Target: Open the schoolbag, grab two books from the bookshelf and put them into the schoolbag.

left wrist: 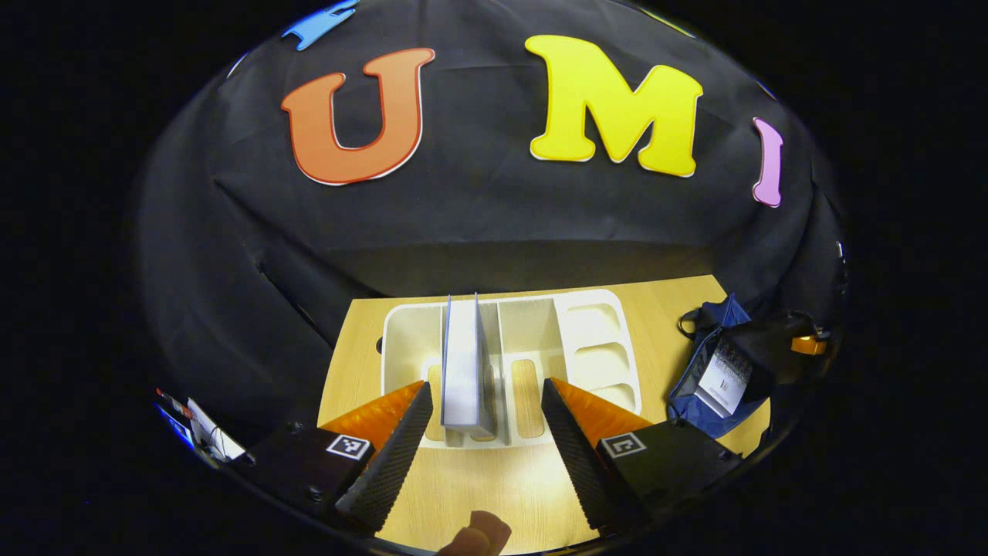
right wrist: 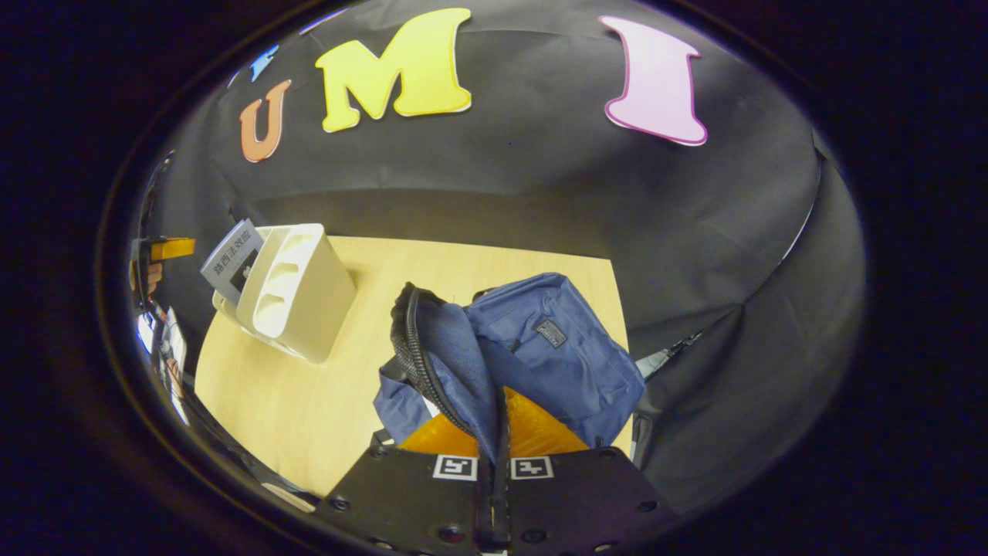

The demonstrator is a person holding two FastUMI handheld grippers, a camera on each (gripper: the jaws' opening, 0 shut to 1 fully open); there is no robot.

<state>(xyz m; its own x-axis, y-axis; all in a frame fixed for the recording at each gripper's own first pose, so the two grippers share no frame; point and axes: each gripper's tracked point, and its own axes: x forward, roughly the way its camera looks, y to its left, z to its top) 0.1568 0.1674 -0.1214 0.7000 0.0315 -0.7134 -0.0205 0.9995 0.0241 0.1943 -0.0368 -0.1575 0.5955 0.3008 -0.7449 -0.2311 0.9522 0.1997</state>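
between left claw (left wrist: 486,409) fingers, book (left wrist: 465,363)

The left gripper (left wrist: 485,421) is hovering with fingers spread wide apart, while the right gripper (right wrist: 494,455) is pinching closed on the schoolbag's flap (right wrist: 455,363).

- The left gripper (left wrist: 486,421) hangs with its two fingers spread wide, nothing between them touching either finger.
- A white plastic bookshelf (left wrist: 594,340) with dividers lies on the light wooden table (left wrist: 502,486), just ahead.
- One upright book with a pale grey spine (left wrist: 465,363) stands in it, between the fingertips' line.
- A blue fabric schoolbag (left wrist: 714,371) sits to the right, open, a white-covered book (left wrist: 724,380) inside.
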